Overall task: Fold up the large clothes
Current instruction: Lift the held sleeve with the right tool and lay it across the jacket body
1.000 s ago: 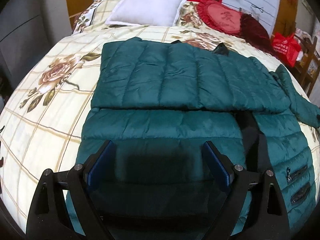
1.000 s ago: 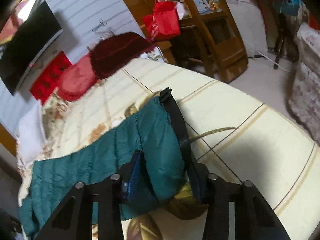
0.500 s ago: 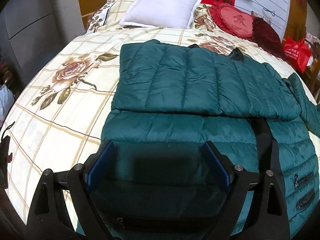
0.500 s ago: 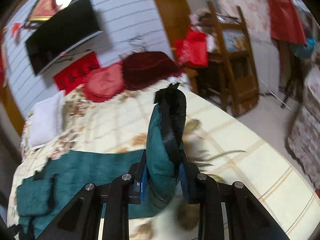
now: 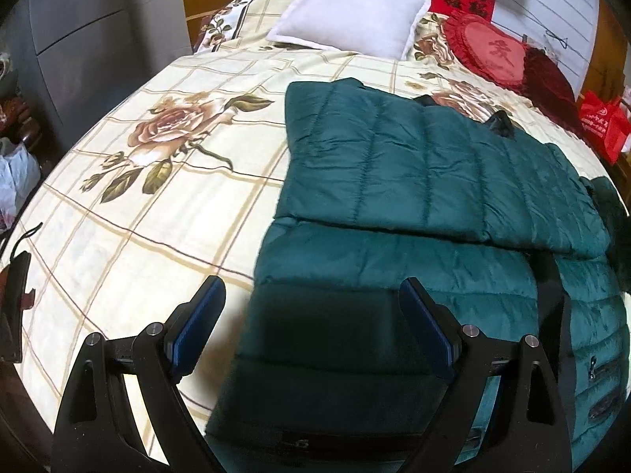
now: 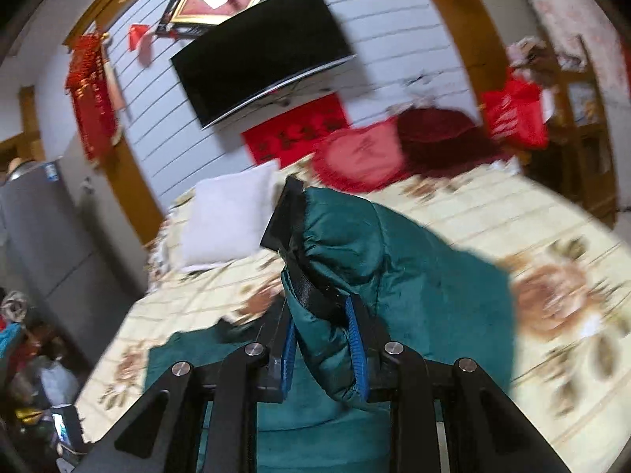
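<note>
Risk: the slick quilted sleeve [image 6: 347, 276] may slide out of the right gripper [image 6: 327, 351] if it is pulled against the jacket's weight, undoing the fold. The right jaws are clenched on the sleeve's cuff end, lifted above the bed [image 6: 512, 228]. The left gripper [image 5: 311, 327] is released, hovering over the near left edge of the green jacket [image 5: 414, 181], which lies spread on the bed's right half.

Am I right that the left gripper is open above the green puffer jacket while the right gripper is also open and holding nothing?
Not quite. The left gripper is indeed open above the green puffer jacket, but the right wrist view shows the right gripper shut on the jacket's sleeve.
</note>
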`<state>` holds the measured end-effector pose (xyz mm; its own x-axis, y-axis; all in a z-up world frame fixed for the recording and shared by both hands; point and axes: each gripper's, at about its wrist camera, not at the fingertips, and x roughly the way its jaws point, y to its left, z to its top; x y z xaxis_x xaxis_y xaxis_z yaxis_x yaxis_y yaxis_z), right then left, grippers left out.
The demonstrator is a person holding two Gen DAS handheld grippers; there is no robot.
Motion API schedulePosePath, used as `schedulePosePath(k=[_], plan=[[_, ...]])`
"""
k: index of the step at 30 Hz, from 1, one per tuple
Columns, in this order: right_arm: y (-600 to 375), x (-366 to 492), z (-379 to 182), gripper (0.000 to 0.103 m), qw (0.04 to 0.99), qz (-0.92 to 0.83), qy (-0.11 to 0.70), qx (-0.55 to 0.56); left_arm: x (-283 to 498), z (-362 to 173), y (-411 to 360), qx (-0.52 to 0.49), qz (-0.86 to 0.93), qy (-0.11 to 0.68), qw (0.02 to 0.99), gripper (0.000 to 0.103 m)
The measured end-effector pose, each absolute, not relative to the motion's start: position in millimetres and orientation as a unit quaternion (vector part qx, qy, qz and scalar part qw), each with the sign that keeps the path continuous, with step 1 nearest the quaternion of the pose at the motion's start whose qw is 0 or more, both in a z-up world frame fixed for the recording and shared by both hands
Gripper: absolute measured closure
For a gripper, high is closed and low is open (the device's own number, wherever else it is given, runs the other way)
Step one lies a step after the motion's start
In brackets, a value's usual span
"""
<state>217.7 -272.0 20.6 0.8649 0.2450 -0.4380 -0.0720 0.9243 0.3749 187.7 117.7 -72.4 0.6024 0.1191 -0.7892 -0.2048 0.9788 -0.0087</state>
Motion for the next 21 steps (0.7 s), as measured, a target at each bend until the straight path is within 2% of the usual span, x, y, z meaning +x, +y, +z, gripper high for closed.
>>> schedulePosePath(k=[9,14,18,21], plan=[[-186.1,260.1,-64.0,0.08,0.918,0.159,0.322,0.168,193.6,-71.4,108.2,-0.047,0.082,0.433,0.896,0.013],[-169.4,262.6,-70.8,0.08,0.902,0.217,0.331,0.175,193.0,-69.5,97.2,-0.037,0.07,0.424,0.902,0.013],[-129.1,259.2,-69.3,0.081,0.898,0.256,0.33,0.14,195.7,-77.0,101.1,-0.046,0.076,0.437,0.895,0.013],[-129.4,256.7,-66.4,0.08,0.905,0.241,0.324,0.136,196.3,-77.7,100.2,-0.048,0.072,0.436,0.896,0.013]])
